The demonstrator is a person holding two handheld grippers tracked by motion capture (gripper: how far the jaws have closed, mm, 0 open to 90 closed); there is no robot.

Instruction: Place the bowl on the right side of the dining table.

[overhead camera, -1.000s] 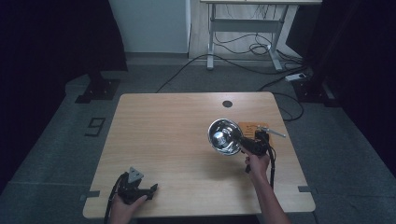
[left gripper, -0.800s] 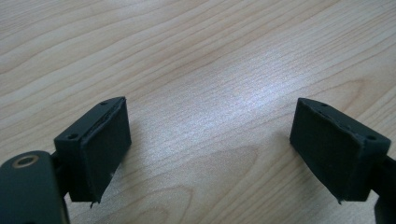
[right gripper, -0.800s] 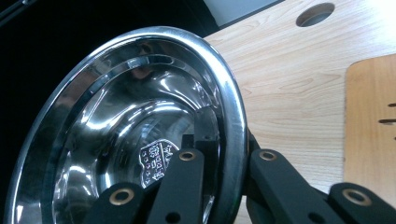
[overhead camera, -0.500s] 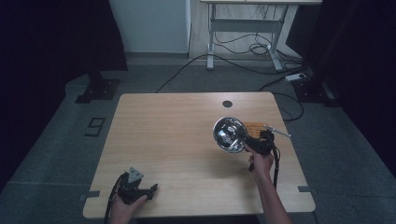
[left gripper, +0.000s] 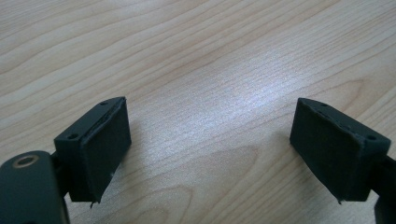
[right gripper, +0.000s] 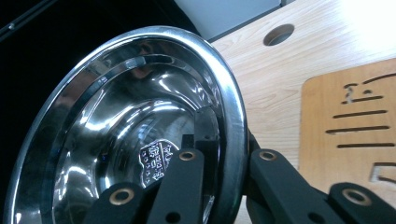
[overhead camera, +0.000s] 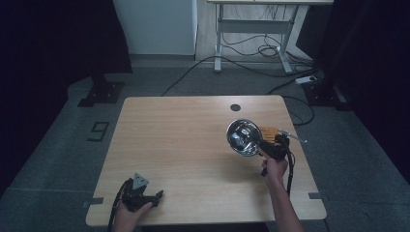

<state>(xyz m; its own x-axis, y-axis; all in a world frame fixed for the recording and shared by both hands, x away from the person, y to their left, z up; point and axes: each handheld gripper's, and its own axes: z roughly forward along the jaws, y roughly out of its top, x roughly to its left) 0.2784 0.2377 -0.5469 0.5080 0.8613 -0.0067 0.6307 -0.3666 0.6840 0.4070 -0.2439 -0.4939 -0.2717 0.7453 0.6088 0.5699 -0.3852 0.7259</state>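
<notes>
A shiny steel bowl (overhead camera: 243, 137) hangs tilted over the right side of the wooden table (overhead camera: 183, 135), with its hollow facing up and to the left. My right gripper (overhead camera: 263, 145) is shut on the bowl's right rim. In the right gripper view the bowl (right gripper: 140, 116) looms large, and my right gripper (right gripper: 229, 154) pinches its rim, one jaw inside and one outside. My left gripper (overhead camera: 154, 197) rests near the table's front left edge. In the left gripper view my left gripper (left gripper: 210, 135) stands open over bare wood, nothing between its pads.
A light brown board with cut-out marks (overhead camera: 268, 131) lies on the table just right of the bowl, also seen as the board (right gripper: 350, 121) in the right gripper view. A round cable hole (overhead camera: 235, 107) sits near the far edge. Cables lie on the floor beyond the table.
The right gripper has carried the bowl a little to the right, toward the brown board. The left gripper has stayed still.
</notes>
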